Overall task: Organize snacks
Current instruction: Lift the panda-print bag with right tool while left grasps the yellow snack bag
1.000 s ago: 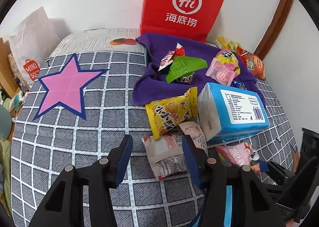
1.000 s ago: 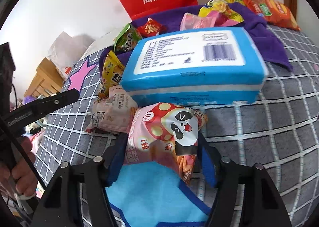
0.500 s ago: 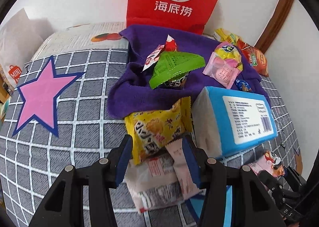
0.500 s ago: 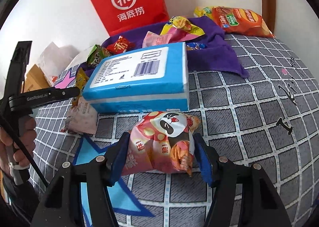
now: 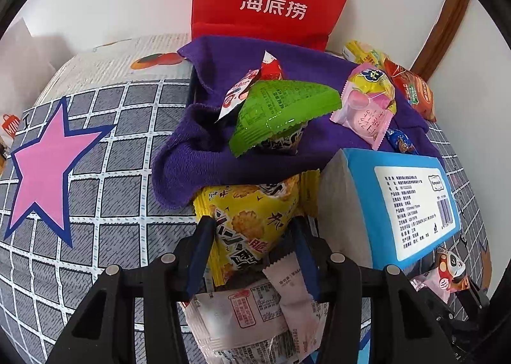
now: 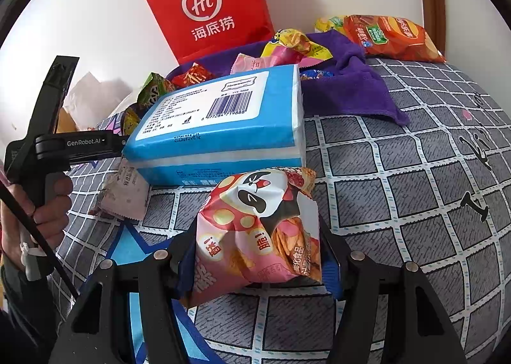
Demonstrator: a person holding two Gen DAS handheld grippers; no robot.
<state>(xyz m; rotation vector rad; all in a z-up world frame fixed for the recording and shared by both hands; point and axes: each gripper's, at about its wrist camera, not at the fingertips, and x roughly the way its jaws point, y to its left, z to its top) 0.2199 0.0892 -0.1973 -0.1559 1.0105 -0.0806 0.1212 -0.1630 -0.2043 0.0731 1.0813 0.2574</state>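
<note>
Item 1, nearest. Right claw (image 6: 257,255): pinching a pink panda-print crisp packet (image 6: 260,229), which looks lifted clear of the bed (image 6: 415,191); a blue star print on the cover lies below it.

Item 2. Left claw (image 5: 252,255): spread, a finger on either side of the yellow snack packet (image 5: 252,220); no squeeze visible. A pale pink wrapped packet (image 5: 255,309) lies under the claw, partly beneath the yellow one.

Item 3. Blue tissue pack (image 6: 223,121): flat on the bed, just beyond both packets.

Item 4. Purple towel (image 5: 207,153): rumpled, carrying a green triangular packet (image 5: 281,111), a red-and-white sachet (image 5: 252,82), a pink sweet wrapper (image 5: 367,114) and a small blue-wrapped sweet (image 5: 402,143).

Item 5. Orange crisp bag (image 6: 389,36): far edge, near the wall.

Item 6, farthest. Red Haidilao paper bag (image 6: 210,6): upright against the wall.

Progress, judged: early. One packet in hand, one about to be taken; nearly all snacks lie scattered, none visibly grouped. Destination unclear.
</note>
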